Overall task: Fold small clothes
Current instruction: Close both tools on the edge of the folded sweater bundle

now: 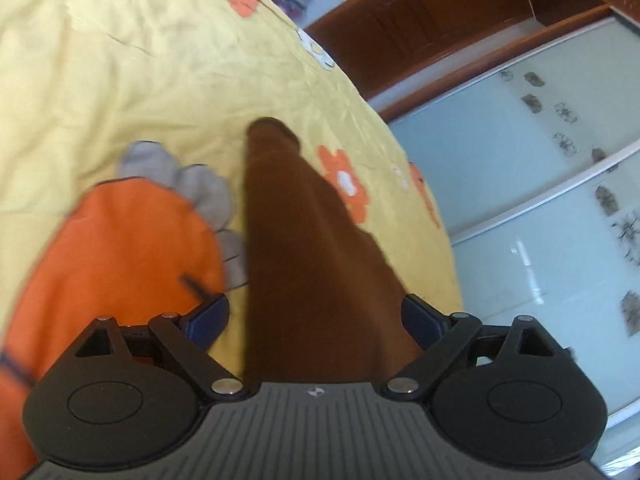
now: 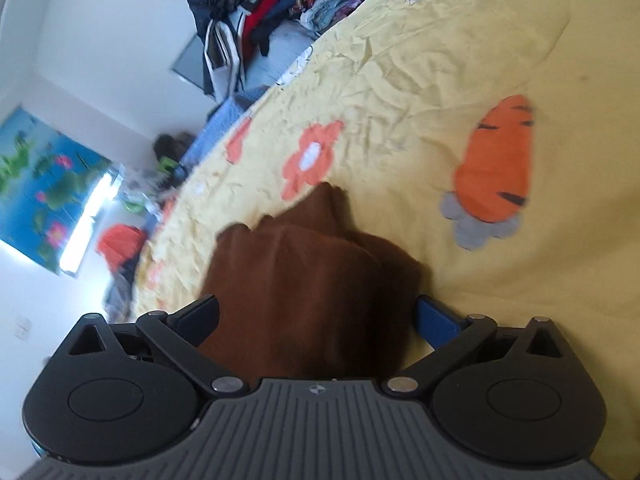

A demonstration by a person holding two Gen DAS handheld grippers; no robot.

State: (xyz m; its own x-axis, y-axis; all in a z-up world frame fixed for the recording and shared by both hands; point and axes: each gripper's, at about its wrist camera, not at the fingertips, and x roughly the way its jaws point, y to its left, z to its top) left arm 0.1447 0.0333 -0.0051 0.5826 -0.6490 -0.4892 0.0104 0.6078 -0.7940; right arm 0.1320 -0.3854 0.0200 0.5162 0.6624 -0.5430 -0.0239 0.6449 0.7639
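A brown garment [image 1: 304, 248] lies on the yellow bedspread [image 1: 120, 80] and runs as a long narrow strip away from my left gripper [image 1: 316, 316]. The left jaws stand wide apart with the cloth passing between them. In the right wrist view the same brown garment [image 2: 304, 280] is bunched in folds between the wide-open jaws of my right gripper [image 2: 320, 316]. The cloth fills the gap and touches neither blue pad [image 2: 436, 320] clearly. Both views are blurred by motion.
The bedspread carries an orange carrot print [image 2: 500, 164] and orange flowers [image 2: 312, 160]. A pile of mixed clothes [image 2: 272, 4] sits at the far end of the bed. A wooden door [image 1: 432, 20] and glass wardrobe panels [image 1: 540, 200] stand beyond the bed edge.
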